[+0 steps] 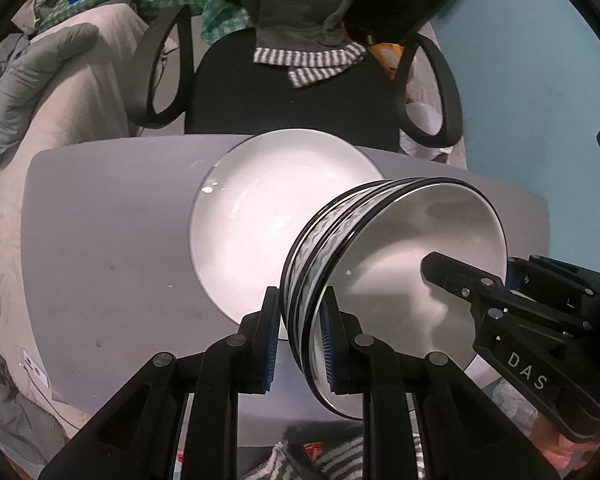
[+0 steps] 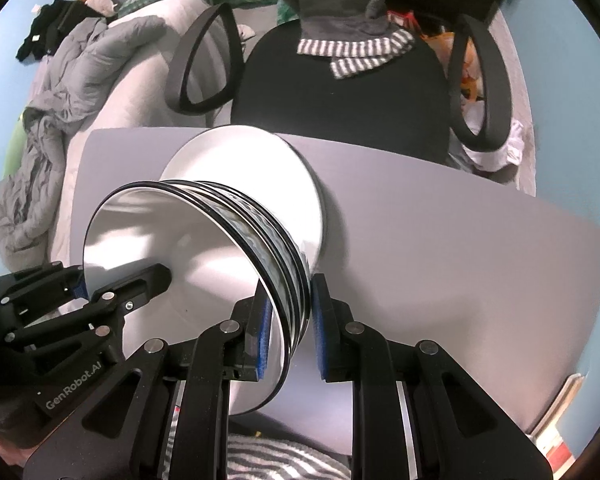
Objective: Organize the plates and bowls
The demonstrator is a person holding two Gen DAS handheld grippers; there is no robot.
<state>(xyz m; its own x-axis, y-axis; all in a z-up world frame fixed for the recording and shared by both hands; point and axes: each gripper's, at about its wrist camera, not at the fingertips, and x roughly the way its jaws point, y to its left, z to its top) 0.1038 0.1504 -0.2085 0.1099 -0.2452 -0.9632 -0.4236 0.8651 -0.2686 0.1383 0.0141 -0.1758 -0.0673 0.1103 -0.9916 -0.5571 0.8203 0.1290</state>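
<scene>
A stack of black-rimmed bowls (image 1: 400, 264) with white insides and a wavy grey band is held between both grippers above the grey table (image 1: 107, 248). My left gripper (image 1: 300, 344) is shut on the stack's left rim. My right gripper (image 2: 287, 328) is shut on the stack (image 2: 187, 264) at its right rim; it also shows at the right of the left wrist view (image 1: 500, 304). A large white plate (image 1: 267, 208) lies on the table just behind and under the bowls; in the right wrist view the plate (image 2: 259, 160) shows behind the stack.
A black office chair (image 1: 300, 92) with a grey striped garment (image 1: 308, 60) stands right behind the table's far edge. A bed with grey bedding (image 1: 39, 80) is to the left. A blue wall (image 1: 520, 80) is at the right. Bare table surface (image 2: 460, 260) lies right of the plate.
</scene>
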